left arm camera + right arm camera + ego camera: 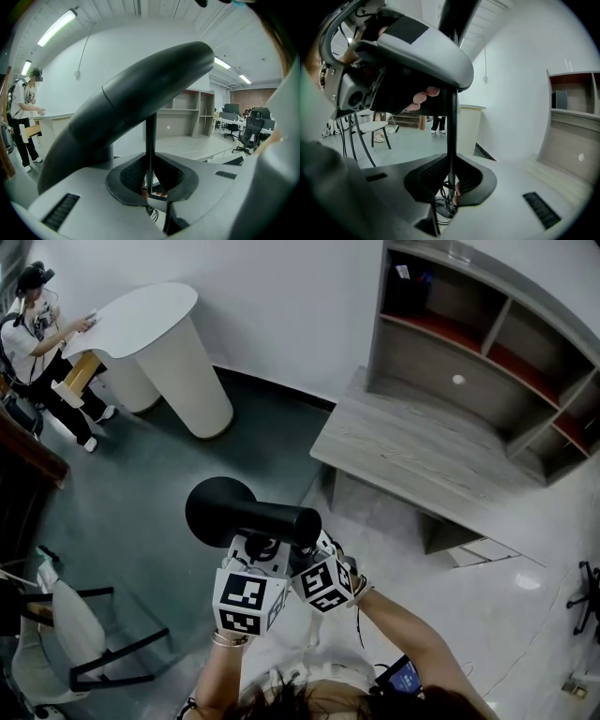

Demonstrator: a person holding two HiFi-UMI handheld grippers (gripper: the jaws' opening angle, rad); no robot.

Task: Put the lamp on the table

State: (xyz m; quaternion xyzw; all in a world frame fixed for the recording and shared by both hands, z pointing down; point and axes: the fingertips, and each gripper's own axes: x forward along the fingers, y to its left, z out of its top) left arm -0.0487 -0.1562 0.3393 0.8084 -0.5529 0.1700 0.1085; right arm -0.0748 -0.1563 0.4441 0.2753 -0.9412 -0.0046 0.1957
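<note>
Black lamp with a dome shade and thin stem [246, 511] is in the air over the dark floor [141, 493], well short of the grey wood-grain desk surface [412, 451]. It is not set down yet. The step looks like the carry phase. I judge the next move calls for bringing the lamp forward and right over the surface, turning it upright and lowering it base-first, with both grips kept on. The base is not visible, so I cannot tell its shape.

Both forearms reach forward from the body, with the two claws side by side just below the shade. Left claw [150, 180] is pinched on the thin black stem [151, 140], close under the shade. Right claw [451, 180] is clamped on the same stem, further from the shade. The stem is slim, so it could twist in the pads.
</note>
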